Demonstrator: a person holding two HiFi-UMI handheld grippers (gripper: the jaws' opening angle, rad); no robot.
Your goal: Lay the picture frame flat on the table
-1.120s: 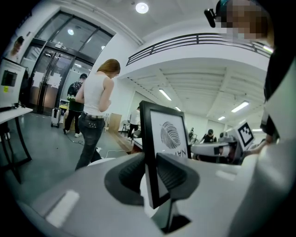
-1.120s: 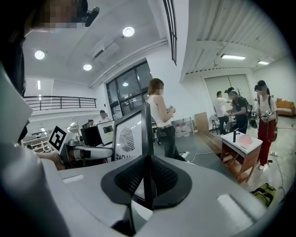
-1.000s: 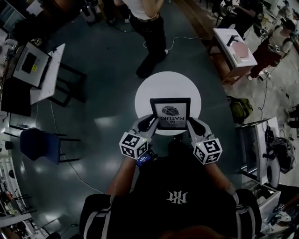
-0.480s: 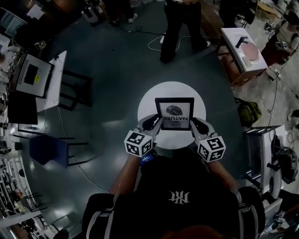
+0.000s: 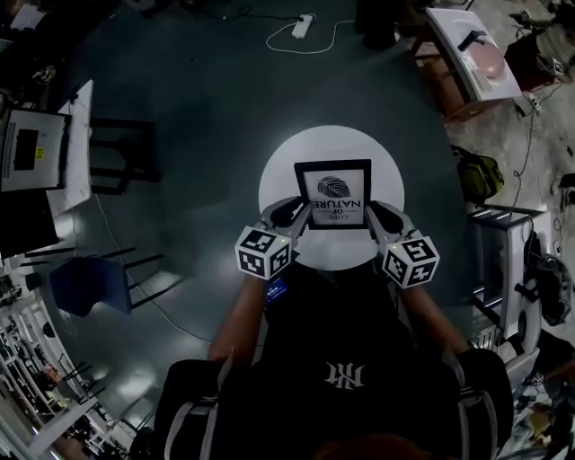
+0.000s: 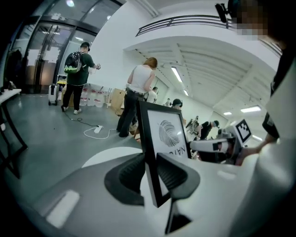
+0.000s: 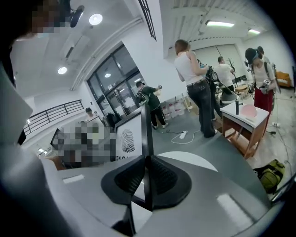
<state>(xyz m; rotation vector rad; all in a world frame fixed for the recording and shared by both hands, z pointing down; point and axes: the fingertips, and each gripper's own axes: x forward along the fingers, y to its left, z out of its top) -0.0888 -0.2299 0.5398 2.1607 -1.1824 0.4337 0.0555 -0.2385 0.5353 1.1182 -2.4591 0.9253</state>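
A black picture frame with a white print of a leaf sits over the round white table, its printed face turned up toward the head view. My left gripper is shut on its left edge, and my right gripper is shut on its right edge. In the left gripper view the frame rises between the ribbed pads, with the other gripper beyond it. The right gripper view has the frame edge-on, clamped between the pads. Whether the frame touches the table I cannot tell.
A blue chair and a white desk with a monitor stand at the left. A wooden side table and a green bag are at the right. A power strip lies on the floor beyond. People stand farther off.
Both grippers have kept hold of the frame, which sits a little farther over the table. The person standing beyond the table has walked out of the head view.
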